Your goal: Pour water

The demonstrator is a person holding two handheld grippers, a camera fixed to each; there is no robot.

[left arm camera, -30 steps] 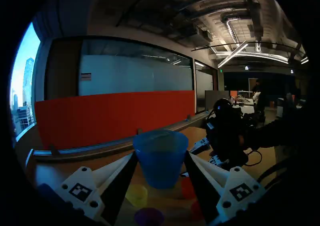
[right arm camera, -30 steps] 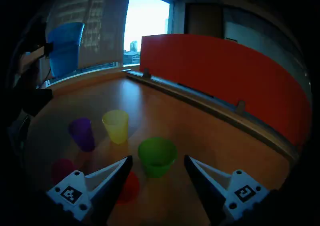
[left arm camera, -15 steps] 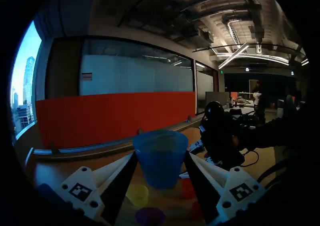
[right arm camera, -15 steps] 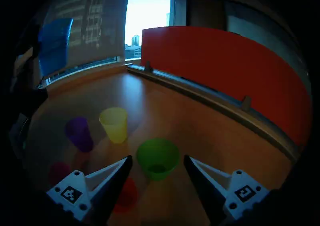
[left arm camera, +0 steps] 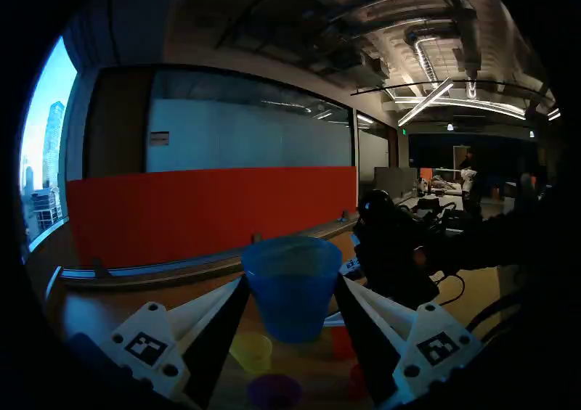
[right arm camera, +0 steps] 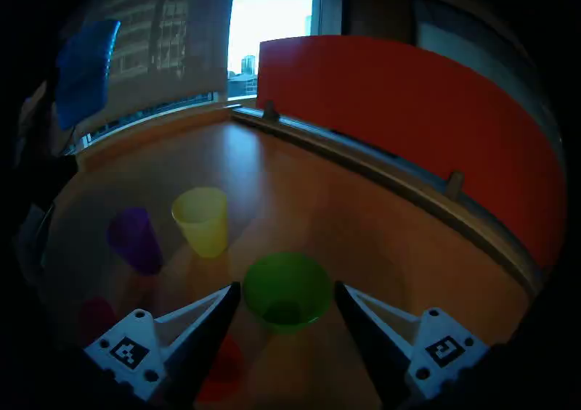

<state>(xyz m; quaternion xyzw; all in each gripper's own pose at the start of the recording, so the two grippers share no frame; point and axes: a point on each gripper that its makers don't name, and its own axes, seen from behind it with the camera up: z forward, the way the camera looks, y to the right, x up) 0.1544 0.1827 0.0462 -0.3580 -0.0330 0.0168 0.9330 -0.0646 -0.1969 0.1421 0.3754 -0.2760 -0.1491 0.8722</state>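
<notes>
**Item 1.** Left gripper [left arm camera: 291, 279]: clenched on the translucent blue plastic cup [left arm camera: 292, 305]. I hold it upright and aloft, exactly as a second ago. I cannot tell its water level.

**Item 2.** Right gripper [right arm camera: 287, 285]: jaws spread, gripping nothing. It has moved forward. The green plastic cup [right arm camera: 287, 301] was ahead of my tips at 12 o'clock and now stands between the fingers. I cannot tell whether they touch it.

**Item 3.** Meaning, as I judge it: the green cup is the receiver and is about to be steadied. No pour has begun (the blue cup shows no tilt).

**Item 4.** Bystanders on the wooden table [right arm camera: 327, 207]:
- the yellow plastic cup [right arm camera: 200, 221], at 10 o'clock of the green one
- the purple plastic cup [right arm camera: 134, 239], at 9 o'clock
- the red plastic cup [right arm camera: 225, 359], at 7 o'clock

**Item 5.** Writing: none legible. There are square black-and-white markers [right arm camera: 129, 353] on my fingers. The small wall notice [left arm camera: 158, 138] is too small to read.
</notes>
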